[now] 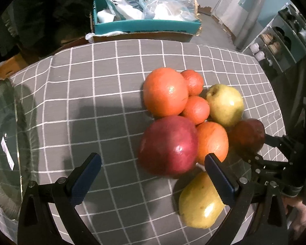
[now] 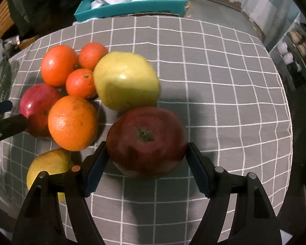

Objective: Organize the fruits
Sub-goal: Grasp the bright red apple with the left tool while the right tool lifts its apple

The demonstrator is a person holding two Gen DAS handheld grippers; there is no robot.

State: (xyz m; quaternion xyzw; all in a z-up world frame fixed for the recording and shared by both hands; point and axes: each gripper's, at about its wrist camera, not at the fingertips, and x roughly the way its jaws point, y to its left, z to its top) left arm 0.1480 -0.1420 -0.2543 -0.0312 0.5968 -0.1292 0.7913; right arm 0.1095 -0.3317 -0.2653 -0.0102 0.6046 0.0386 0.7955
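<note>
Grey checked cloth carries a tight heap of fruit. Right gripper pinches a dark red apple at the heap's edge, both pads touching it. Left gripper is spread wide above a larger red apple, its right finger hiding part of a yellow apple. A glass dish is cut off at the left border.

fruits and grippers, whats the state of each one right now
dark red apple: clamped between the right gripper's pads
right gripper: shut on that apple
left gripper: open, holding nothing
bright red apple: loose on the cloth, touching an orange
yellow-green apple: loose in the pile
glass dish: holds no fruit
</note>
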